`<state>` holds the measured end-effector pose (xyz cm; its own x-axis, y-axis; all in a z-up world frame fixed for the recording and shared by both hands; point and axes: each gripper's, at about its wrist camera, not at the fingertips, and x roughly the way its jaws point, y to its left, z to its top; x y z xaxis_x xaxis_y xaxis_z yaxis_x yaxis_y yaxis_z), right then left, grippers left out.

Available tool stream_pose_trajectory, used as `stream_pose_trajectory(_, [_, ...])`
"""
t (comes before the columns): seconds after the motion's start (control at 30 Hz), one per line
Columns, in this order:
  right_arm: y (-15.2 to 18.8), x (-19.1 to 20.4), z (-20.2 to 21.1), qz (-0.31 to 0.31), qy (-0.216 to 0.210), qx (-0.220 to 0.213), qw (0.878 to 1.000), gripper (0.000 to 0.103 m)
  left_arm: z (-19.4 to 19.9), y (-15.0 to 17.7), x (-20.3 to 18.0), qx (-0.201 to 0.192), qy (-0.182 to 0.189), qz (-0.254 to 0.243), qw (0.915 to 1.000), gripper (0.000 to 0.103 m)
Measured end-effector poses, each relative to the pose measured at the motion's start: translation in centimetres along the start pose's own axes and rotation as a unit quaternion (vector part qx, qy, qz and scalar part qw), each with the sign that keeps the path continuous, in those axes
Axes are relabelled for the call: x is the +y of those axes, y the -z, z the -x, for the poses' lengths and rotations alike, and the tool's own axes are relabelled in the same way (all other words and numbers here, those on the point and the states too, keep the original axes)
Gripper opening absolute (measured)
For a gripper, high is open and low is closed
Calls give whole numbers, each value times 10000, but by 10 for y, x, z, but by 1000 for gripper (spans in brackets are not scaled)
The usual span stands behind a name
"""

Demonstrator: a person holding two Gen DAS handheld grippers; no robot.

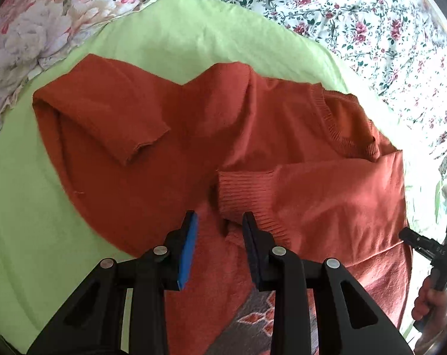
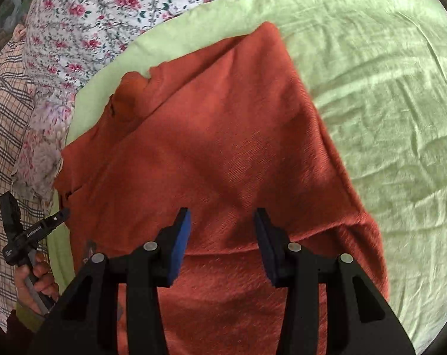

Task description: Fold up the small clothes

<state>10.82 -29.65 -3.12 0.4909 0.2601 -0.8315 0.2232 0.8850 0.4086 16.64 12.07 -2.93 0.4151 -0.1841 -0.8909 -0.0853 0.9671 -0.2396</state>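
Observation:
A rust-orange knit sweater (image 1: 253, 136) lies on a light green sheet (image 1: 22, 183). Both sleeves are folded in over the body: one cuff (image 1: 143, 148) at the left, a ribbed cuff (image 1: 247, 198) near the middle. The round neckline (image 1: 341, 118) is at the right. My left gripper (image 1: 220, 222) is open and empty, just above the sweater by the ribbed cuff. In the right wrist view the sweater (image 2: 223, 136) fills the centre on the sheet (image 2: 386, 103). My right gripper (image 2: 223, 222) is open and empty, hovering over the fabric.
A floral bedspread (image 1: 371, 29) surrounds the green sheet, also seen in the right wrist view (image 2: 90, 23). The other gripper and the hand holding it show at the right edge (image 1: 430, 251) and at the left edge (image 2: 31, 236). A plaid cloth (image 2: 4, 103) lies at far left.

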Motion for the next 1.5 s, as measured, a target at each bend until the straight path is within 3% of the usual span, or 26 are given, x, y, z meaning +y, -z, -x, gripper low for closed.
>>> stream_pose_trajectory(0.23, [9, 28, -1, 67, -77, 44, 9999, 46, 12, -9, 12, -236, -210, -116, 9994, 34])
stream_pose_trajectory(0.33, [15, 36, -4, 83, -104, 120, 9998, 46, 15, -24, 22, -385, -456, -193, 9980, 54])
stream_pose_trajectory(0.4, [19, 38, -6, 60, -145, 176, 9997, 46, 16, -34, 28, -514, -622, -214, 9965, 74])
stream_pose_trajectory(0.47, [24, 39, -8, 19, -181, 242, 9995, 46, 11, -47, 35, -571, -747, -273, 9952, 84])
stream_pose_trajectory(0.63, [31, 40, -14, -96, -190, 383, 9990, 46, -29, -68, 39, -302, -1267, -659, 9893, 84])
stream_pose_trajectory(0.73, [34, 40, -16, -144, -184, 438, 9988, 46, -52, -73, 47, -137, -1510, -759, 9855, 76])
stream_pose_trajectory(0.77, [34, 40, -16, -159, -184, 458, 9987, 46, -56, -74, 51, -111, -1509, -739, 9857, 69])
stream_pose_trajectory(0.83, [34, 39, -16, -185, -193, 471, 9985, 46, -52, -74, 57, -188, -1490, -668, 9864, 51])
stream_pose_trajectory(0.9, [33, 39, -14, -179, -185, 453, 9986, 46, -45, -75, 66, -208, -1326, -518, 9896, 20])
stream_pose_trajectory(0.93, [33, 39, -13, -170, -180, 437, 9987, 46, -39, -75, 73, -217, -1177, -369, 9921, 11])
stream_pose_trajectory(1.07, [31, 43, -10, -88, -206, 399, 9990, 46, -12, -68, 86, -423, -688, 68, 9967, 7])
stream_pose_trajectory(1.2, [32, 49, -6, 12, -284, 363, 9989, 46, 26, -55, 72, -762, -188, 273, 9965, 7])
stream_pose_trajectory(1.37, [33, 52, -1, 80, -364, 321, 9988, 46, 66, -35, 6, -999, 668, -109, 9927, 7])
stream_pose_trajectory(1.5, [32, 43, 8, -10, -367, 217, 9991, 46, 70, -23, -59, -865, 1376, -579, 9850, 7])
